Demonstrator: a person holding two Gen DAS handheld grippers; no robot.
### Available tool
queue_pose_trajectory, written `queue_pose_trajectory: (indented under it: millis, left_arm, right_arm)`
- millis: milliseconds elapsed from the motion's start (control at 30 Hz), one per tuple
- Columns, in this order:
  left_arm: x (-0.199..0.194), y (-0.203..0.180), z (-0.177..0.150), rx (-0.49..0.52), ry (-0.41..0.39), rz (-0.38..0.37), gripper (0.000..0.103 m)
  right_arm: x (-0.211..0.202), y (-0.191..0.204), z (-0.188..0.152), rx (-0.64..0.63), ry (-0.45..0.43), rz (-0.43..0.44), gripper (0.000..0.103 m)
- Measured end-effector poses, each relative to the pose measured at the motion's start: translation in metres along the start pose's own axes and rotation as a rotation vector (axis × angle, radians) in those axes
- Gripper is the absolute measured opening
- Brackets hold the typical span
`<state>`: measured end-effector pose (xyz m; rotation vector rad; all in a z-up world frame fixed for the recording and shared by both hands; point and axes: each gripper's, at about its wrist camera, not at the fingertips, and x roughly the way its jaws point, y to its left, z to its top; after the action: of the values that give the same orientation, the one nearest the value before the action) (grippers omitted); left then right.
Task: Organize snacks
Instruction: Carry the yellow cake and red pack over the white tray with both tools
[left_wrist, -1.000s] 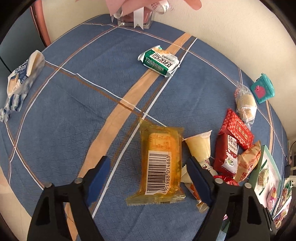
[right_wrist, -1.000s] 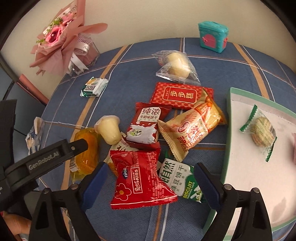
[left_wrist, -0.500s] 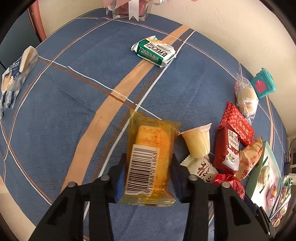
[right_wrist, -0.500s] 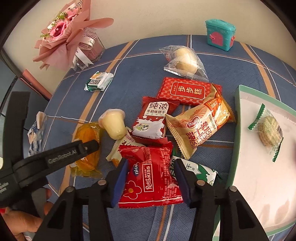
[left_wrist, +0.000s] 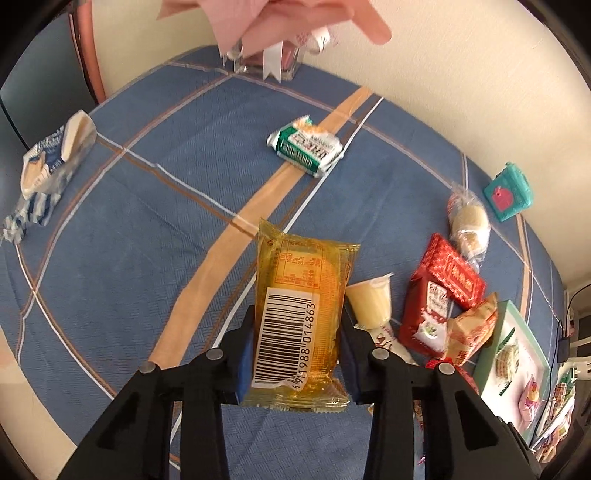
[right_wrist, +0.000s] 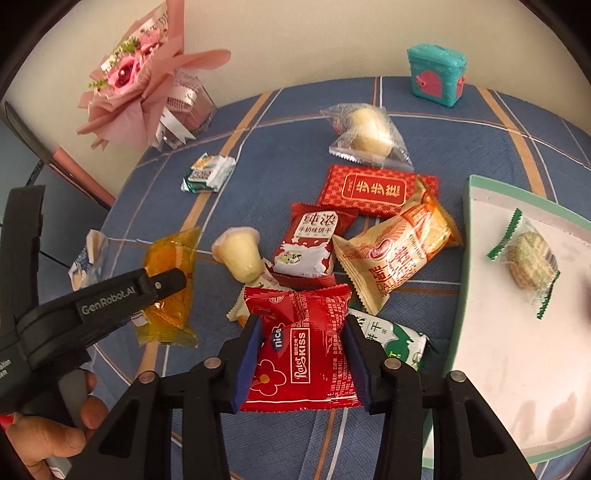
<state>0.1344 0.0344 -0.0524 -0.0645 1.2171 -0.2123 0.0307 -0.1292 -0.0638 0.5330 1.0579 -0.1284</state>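
My left gripper (left_wrist: 297, 350) is shut on a yellow snack packet (left_wrist: 301, 306) with a barcode and holds it lifted above the blue cloth; it also shows in the right wrist view (right_wrist: 168, 284). My right gripper (right_wrist: 303, 354) is shut on a red Rater Kiss packet (right_wrist: 301, 347) and lifts its front. A green-rimmed white tray (right_wrist: 467, 236) at the right holds a wrapped biscuit (right_wrist: 530, 264). The tray also shows in the left wrist view (left_wrist: 491, 354).
On the cloth lie a jelly cup (right_wrist: 240, 254), a red milk-biscuit packet (right_wrist: 308, 245), a red flat packet (right_wrist: 373, 190), an orange-cream packet (right_wrist: 399, 251), a green biscuit pack (right_wrist: 397, 341), a clear bun bag (right_wrist: 365, 134) and a green-white pack (left_wrist: 306, 147). A bouquet (right_wrist: 144, 81), a teal box (right_wrist: 437, 74) and a blue-white packet (left_wrist: 48, 162) stand at the edges.
Both grippers closed from wide open. The left one took hold of the yellow packet and raised it; the right one took hold of the red Rater Kiss packet.
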Motion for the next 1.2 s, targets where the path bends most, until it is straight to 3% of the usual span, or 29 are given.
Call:
queue_pose_trajectory:
  millis: [267,600,867,1200]
  left_arm:
    - [-0.032,-0.013,0.006,0.035,-0.080,-0.001,0.040]
    - [-0.038,-0.044,-0.004,0.094,-0.082,-0.004,0.040]
    - [-0.049,-0.092,-0.018,0.184,-0.086,-0.039,0.040]
    - [-0.054,-0.170,-0.058,0.344,-0.070,-0.102,0.040]
  right_arm:
    - [-0.039,-0.006,0.002,0.017,-0.070,0.026,0.047]
    - [-0.054,-0.025,0.005,0.048,-0.077,-0.030,0.047]
    - [-0.078,-0.085,0.006,0.150,-0.108,-0.137,0.047]
    - [-0.121,-0.173,0.005,0.315,-0.150,-0.204,0.047]
